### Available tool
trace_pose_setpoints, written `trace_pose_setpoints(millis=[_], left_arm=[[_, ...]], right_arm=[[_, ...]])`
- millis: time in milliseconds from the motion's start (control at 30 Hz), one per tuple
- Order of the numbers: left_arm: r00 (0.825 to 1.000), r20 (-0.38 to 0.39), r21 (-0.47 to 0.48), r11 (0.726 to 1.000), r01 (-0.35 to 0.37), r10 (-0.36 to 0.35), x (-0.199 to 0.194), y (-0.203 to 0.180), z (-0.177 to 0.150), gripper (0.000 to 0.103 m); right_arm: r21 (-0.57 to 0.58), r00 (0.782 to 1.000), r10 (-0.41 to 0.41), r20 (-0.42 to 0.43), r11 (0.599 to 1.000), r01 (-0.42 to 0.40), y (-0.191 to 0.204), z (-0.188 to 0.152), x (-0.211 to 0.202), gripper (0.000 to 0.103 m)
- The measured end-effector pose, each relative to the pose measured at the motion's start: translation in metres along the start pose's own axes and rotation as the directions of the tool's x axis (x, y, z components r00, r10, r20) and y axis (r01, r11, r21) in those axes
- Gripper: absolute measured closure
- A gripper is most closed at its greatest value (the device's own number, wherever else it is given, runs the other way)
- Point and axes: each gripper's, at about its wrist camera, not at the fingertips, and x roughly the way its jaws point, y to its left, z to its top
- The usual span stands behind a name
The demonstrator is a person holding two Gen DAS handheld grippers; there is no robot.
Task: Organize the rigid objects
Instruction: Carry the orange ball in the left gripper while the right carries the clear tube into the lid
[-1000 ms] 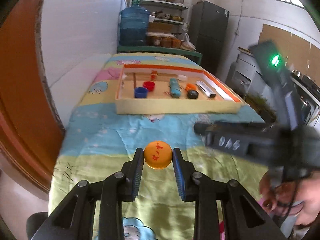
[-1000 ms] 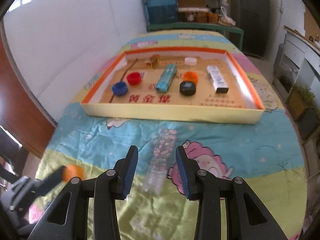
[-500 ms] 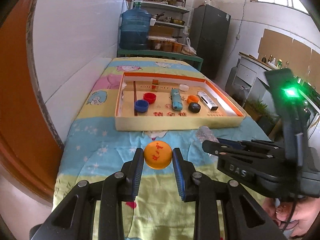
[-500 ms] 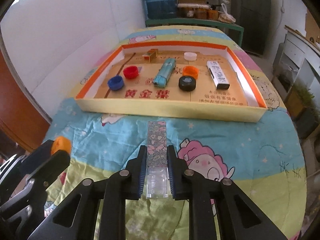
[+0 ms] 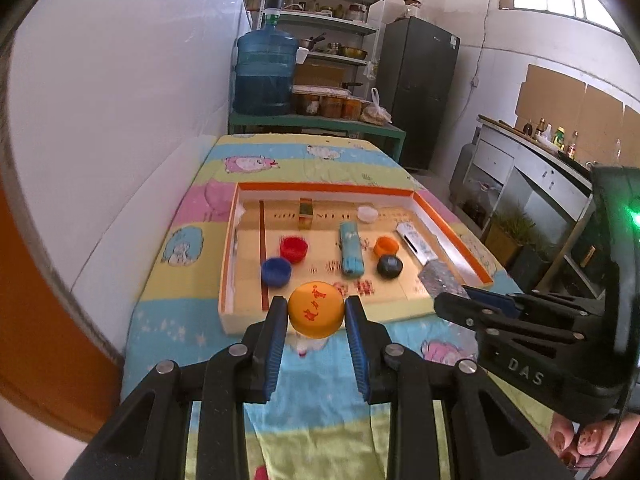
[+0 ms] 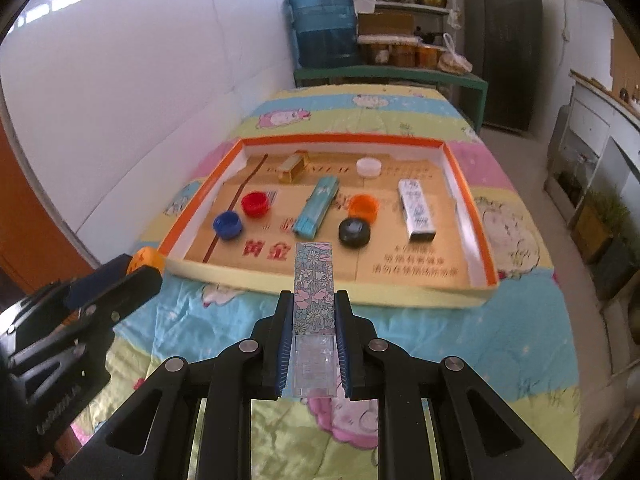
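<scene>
Orange cap (image 5: 316,314) clamped in left gripper (image 5: 316,332); floral box (image 6: 313,280) clamped in right gripper (image 6: 312,344), near tray (image 6: 400,292).

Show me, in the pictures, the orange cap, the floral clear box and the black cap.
orange cap (image 5: 316,313): left wrist view, its printed top face.
floral clear box (image 6: 314,280): right wrist view, its flowered lid.
black cap (image 6: 354,231): right wrist view, its top.

I see tray (image 6: 404,294) on the bed (image 6: 520,320), caps (image 6: 255,204) left in it, box (image 6: 418,209) right, jug (image 6: 323,26) probably on a bench behind.
</scene>
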Motion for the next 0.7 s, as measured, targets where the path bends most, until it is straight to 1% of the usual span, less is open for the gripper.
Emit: trace_pose_setpoints(millis=[333,700], left_arm=[[1.0,-0.026,-0.014,1.0,0.001,-0.001,0.032,0.007,0.044,0.073],[0.997,-0.067,-0.02,0.999,-0.045,0.043,0.079,0.021,0.086,0.073]], right_arm=[[-0.017,1.0,-0.005,0.019,1.0,0.005,-0.02,0.034,0.007,0.083],[-0.008,1.0,-0.009,0.016,1.0,0.009,-0.055,0.074,0.028,0.083]])
